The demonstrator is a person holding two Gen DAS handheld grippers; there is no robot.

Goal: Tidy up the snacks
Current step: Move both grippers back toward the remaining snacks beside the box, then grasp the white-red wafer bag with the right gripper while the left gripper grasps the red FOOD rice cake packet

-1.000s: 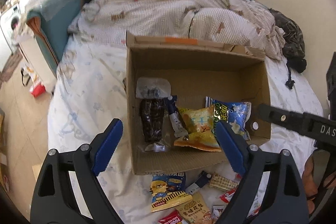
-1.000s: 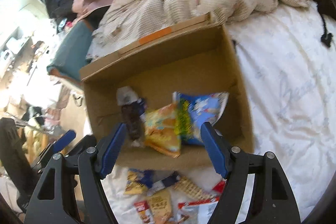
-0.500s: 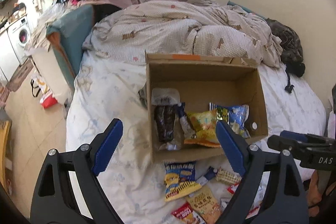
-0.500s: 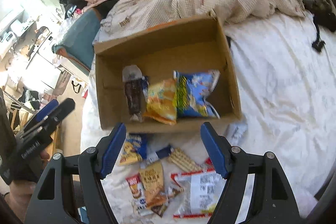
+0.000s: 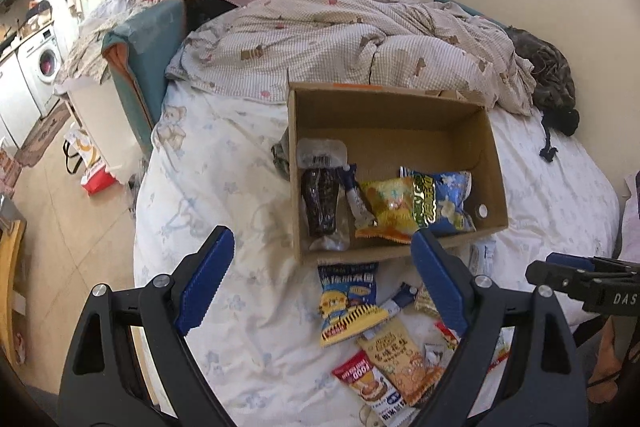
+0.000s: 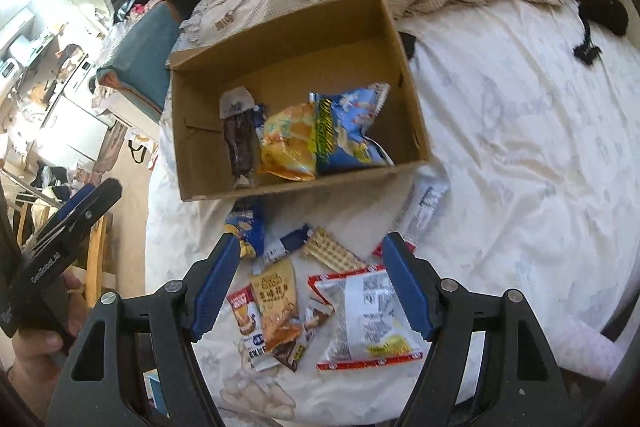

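Both grippers have pulled back from the cardboard box (image 6: 208, 163) at twelve o'clock, left gripper (image 5: 320, 279) and right gripper (image 6: 310, 287) spread apart, empty. Loose snack packets (image 6: 280, 307) below at six o'clock suggest another pick comes next.

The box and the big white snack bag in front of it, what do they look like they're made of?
Box: apparently corrugated cardboard, matte brown, with raw cut edges and folded creases. White bag: probably glossy plastic film, since it wrinkles and catches glare, with crimped red-edged seams.
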